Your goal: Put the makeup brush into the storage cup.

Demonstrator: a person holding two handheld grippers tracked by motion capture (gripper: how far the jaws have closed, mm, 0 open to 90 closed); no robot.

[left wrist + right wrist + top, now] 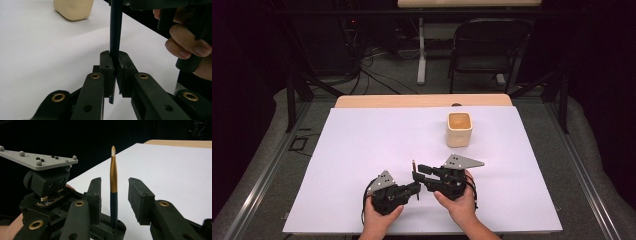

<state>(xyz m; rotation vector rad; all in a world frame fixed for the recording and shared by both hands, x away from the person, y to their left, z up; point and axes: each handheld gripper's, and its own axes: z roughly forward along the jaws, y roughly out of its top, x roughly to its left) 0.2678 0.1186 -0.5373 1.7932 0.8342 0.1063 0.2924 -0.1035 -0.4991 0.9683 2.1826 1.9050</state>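
White paper covers the worktop [362, 150], and both hand-held grippers hang low over its near edge, tips facing each other. The left hand-held gripper [114, 65] is clamped tight on the dark lower shaft of a paintbrush [113, 187], which stands upright out of its jaws. In the right gripper view the brush rises between the jaws of the right hand-held gripper [114, 195], which stand apart at a middling width with a gap on either side of the gold ferrule; nothing there presses on the brush.

This looks like a handover, with the left side carrying the brush alone. To do it well, the left grip should stay firm and still while the right hand-held gripper draws straight back along its own line, so neither pad clips the ferrule and tips the brush. Any sideways drift would knock it out of true.

Ahead of the right hand-held gripper, well apart from both, stands a cream square cup [459, 129]. Its inside shows a tan bottom and nothing standing in it, and it seems the likely place for the brush.
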